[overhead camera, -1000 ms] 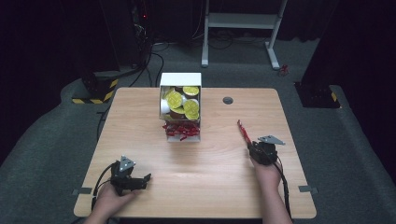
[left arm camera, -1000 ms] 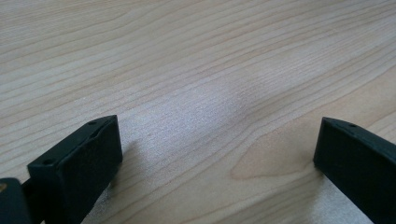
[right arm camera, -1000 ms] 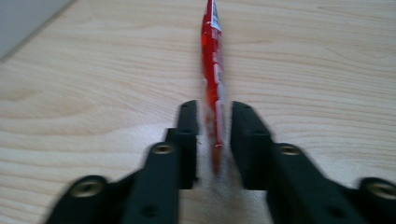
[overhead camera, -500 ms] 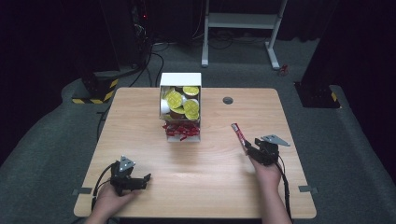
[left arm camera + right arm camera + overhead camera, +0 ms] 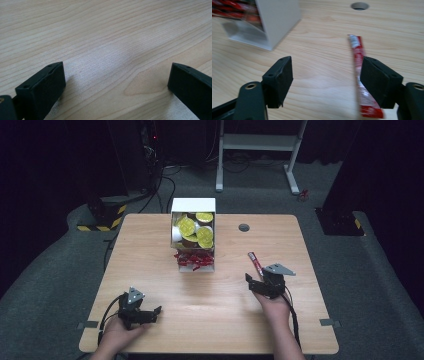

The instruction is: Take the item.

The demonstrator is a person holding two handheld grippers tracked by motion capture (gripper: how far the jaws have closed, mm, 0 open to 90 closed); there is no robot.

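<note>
Both black jaws of the right gripper [image 5: 325,77] stand wide apart, and a long, flat red sachet with a white end [image 5: 359,70] lies against the inner face of the jaw at the right of the right gripper view, not pinched between the two; in the high view the same sachet [image 5: 255,263] juts forward and a little leftward from the right gripper [image 5: 253,281], over the pale wooden table [image 5: 310,320]; whether it rests on the wood or hangs just above it I cannot tell. Near the sachet, to its left, stands a white open-fronted box [image 5: 193,240]; its upper part holds round yellow-lidded cups [image 5: 187,226], its lower part a tangle of red packets [image 5: 192,260]; a small round grey hole [image 5: 244,227] sits in the tabletop just beside the box. Well apart, at the near left corner, the left gripper [image 5: 151,312] rests low over bare wood [image 5: 105,50], its jaws also spread wide with nothing between them; a hand [image 5: 116,340] holds it from below.
</note>
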